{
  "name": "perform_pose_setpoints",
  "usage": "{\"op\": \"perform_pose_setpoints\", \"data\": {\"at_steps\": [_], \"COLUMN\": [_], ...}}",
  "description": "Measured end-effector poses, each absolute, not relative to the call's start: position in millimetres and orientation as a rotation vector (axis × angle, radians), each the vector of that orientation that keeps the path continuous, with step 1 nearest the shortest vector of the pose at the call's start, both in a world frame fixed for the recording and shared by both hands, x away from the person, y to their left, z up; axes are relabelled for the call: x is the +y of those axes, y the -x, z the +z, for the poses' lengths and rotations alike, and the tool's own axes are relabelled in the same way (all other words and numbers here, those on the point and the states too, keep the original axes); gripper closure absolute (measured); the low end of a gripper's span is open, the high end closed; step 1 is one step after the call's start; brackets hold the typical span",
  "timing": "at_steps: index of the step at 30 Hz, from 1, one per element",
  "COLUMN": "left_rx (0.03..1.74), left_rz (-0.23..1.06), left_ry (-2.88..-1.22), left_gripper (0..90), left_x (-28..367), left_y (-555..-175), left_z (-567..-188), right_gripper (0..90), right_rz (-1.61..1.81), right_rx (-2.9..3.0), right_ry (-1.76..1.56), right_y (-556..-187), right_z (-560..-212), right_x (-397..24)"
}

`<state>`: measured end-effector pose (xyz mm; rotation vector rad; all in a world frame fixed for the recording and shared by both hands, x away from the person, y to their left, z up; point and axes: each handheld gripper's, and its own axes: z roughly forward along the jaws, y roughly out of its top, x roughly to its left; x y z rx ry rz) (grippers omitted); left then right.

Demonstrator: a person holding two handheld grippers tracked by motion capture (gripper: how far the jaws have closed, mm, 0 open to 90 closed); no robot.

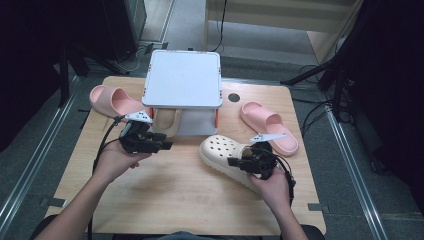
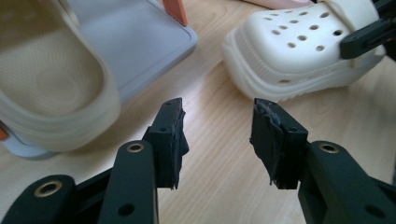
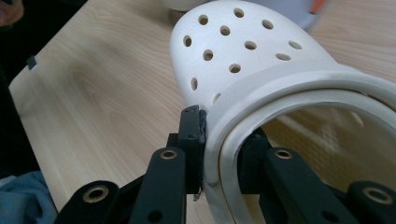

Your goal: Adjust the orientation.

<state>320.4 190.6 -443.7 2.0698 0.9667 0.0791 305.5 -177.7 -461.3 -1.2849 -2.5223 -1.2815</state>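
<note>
The cream clog point(image 1: 227, 155) sat on the wooden counter point(image 1: 165, 190), right of centre, toe pointing toward the little grey two-tier rack point(image 1: 184, 80). The right claw point(image 3: 222, 154) had it by the side wall of the opening, one jaw outside and one inside, pressed tight on the rim, so that grip looked solid to me. Its mate, a second cream clog point(image 2: 51, 79), was already parked on the rack's lower shelf, under the grey top.

The left claw point(image 2: 217, 140) hovered over bare wood just in front of the rack, jaws roughly half open with nothing between them.

My read: this was the carry step, with the second shoe picked and about to go beside its mate. Next move probably needs a lift to clear the shelf edge, then sliding in toe-first without bumping the shoe already there or the orange posts.

Two pink slides point(image 1: 112, 100) point(image 1: 270, 125) lay on either side of the rack.
</note>
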Motion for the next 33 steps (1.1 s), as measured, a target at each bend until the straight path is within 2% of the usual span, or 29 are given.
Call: {"op": "perform_pose_setpoints", "data": {"at_steps": [4,13,19,22,29,33], "left_rx": [0.964,0.968,0.978,0.984,0.993,0.992], "left_rz": [0.093,0.078,0.107,0.109,0.099,0.098], "left_ry": [-2.086,-2.09,-2.11,-2.11,-2.103,-2.111], "left_gripper": [55.6,65.8,64.1,62.7,61.6,63.6], "left_x": [190.2,193.9,193.9,194.5,194.8,193.2], "left_y": [-312.1,-300.0,-292.8,-290.6,-289.7,-289.6], "left_z": [-447.0,-451.1,-454.4,-455.7,-456.3,-456.8], "right_gripper": [76.7,76.7,76.3,74.3,63.4,62.7], "right_rz": [-1.26,-1.206,-1.163,-1.157,-1.224,-1.271], "right_rx": [-2.532,-2.575,-2.597,-2.621,-2.615,-2.669], "right_ry": [1.217,1.096,1.032,1.015,1.03,0.997], "right_y": [-308.4,-317.7,-323.9,-324.1,-321.9,-315.2], "right_z": [-462.4,-469.4,-483.3,-483.3,-469.3,-459.3], "right_x": [-154.5,-104.3,-80.7,-79.1,-94.9,-105.8]}}
